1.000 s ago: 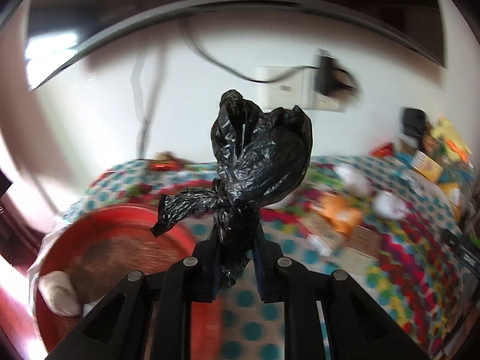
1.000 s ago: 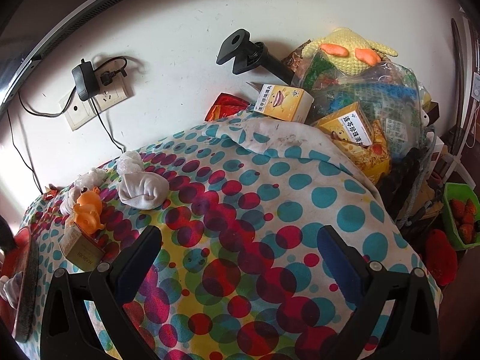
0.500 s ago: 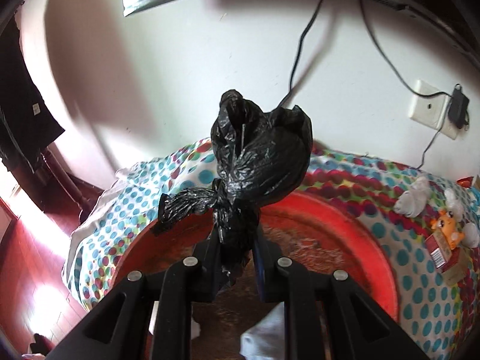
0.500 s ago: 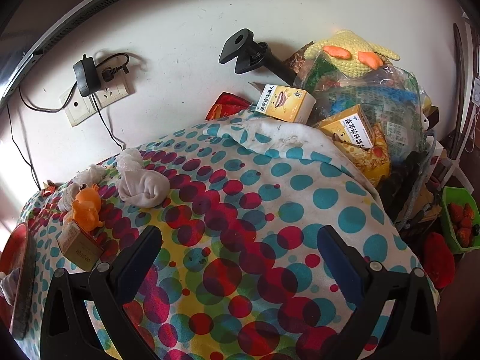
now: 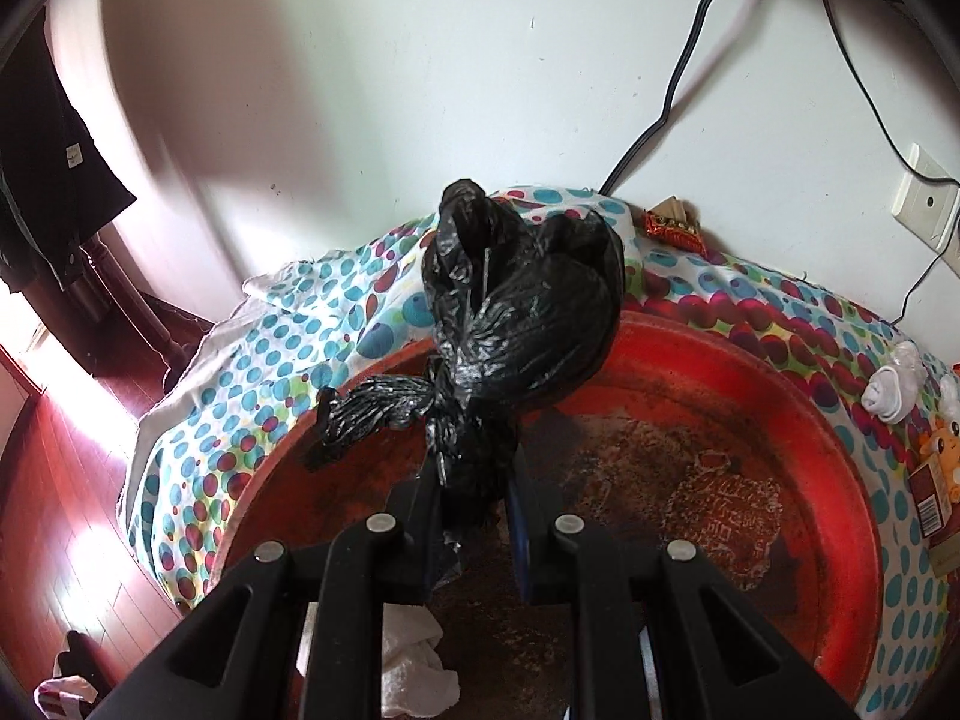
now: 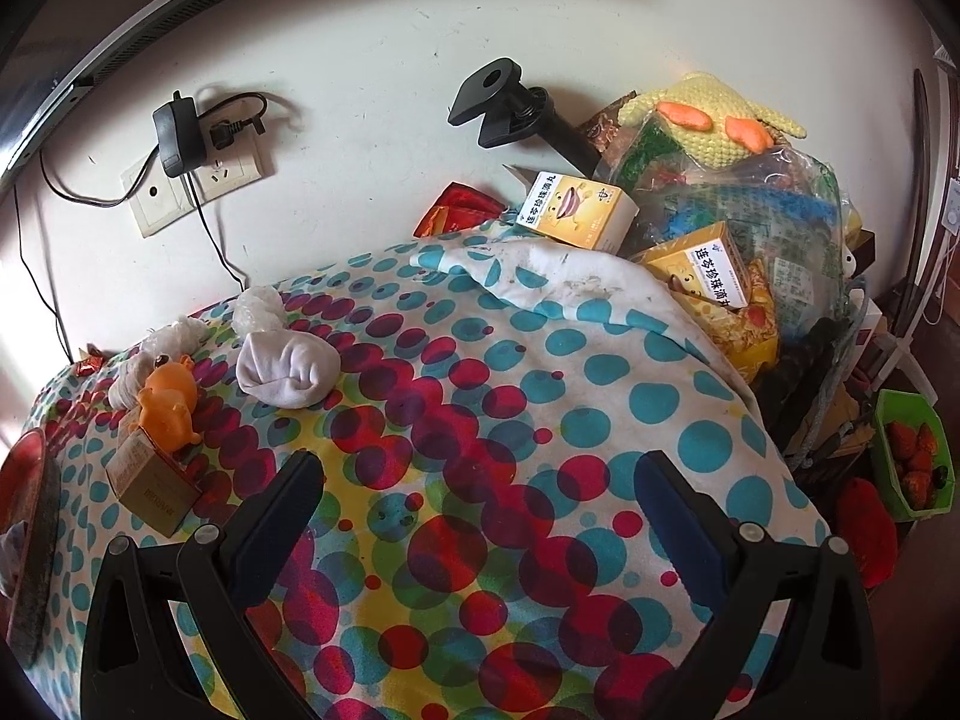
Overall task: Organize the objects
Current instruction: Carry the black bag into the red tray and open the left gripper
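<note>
1. Left wrist view: my left hand-held gripper (image 5: 471, 483) is clamped on the knotted neck of a black plastic bag (image 5: 522, 312). The bag's bulging body stands up above the fingertips, and a twisted tail sticks out to the left.
2. Under the bag I see a large red basin (image 5: 840, 468) with a stained, brownish bottom. It sits on the polka-dot cloth (image 5: 288, 360) near the cloth's left edge, and the bag hangs over the basin's far-left rim.
3. A crumpled white cloth (image 5: 414, 666) lies in the basin's near part, partly hidden by my gripper.
4. Right wrist view: my right hand-held gripper (image 6: 480, 498) is spread wide with nothing between its fingers, hovering over the middle of the cloth.
5. Toward the cloth's far-left side I see a rolled white sock (image 6: 288, 369), an orange toy (image 6: 171, 402) just beside it, and a small brown box (image 6: 153, 483) touching the toy's near side.
6. At the far-right corner there is a heap: two yellow cartons (image 6: 576, 210), a plastic bag of goods, and a yellow knitted toy (image 6: 714, 114) on top.
7. A wall socket (image 6: 192, 180) with a black adapter plugged in is on the wall behind.
</note>
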`<state>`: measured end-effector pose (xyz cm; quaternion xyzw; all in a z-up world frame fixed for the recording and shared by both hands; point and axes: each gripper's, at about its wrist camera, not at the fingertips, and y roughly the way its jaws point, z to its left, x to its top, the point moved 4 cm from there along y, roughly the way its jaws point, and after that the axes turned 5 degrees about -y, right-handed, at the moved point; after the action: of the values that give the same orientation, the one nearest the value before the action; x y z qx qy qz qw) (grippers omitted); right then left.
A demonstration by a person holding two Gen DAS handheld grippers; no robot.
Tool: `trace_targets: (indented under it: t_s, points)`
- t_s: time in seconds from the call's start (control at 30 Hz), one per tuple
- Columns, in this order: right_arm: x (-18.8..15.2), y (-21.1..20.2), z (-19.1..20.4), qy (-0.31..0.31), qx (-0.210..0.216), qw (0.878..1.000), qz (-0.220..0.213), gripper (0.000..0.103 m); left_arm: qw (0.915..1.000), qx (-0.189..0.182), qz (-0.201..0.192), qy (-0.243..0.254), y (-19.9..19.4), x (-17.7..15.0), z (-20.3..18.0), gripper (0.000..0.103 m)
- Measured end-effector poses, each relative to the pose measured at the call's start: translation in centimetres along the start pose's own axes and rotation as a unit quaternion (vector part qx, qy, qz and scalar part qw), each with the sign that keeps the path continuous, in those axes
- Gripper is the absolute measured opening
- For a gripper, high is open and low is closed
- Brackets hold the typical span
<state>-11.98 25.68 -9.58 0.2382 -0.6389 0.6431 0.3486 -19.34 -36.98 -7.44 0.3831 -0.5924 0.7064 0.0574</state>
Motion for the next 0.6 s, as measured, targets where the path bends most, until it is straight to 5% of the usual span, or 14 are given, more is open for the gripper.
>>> trace_targets:
  t_s: [0.47,0.6]
  points:
    - [0.0,-0.1,0.2,-0.008,-0.002,1.0,-0.003,0.103,0.9991,0.015,0.041,0.002,2.9,-1.1,-0.2,0.022]
    - [0.0,-0.1,0.5,-0.015,-0.005,1.0,-0.004,0.103,0.9995,0.023,0.021,0.008,2.6,-1.1,-0.3,0.059]
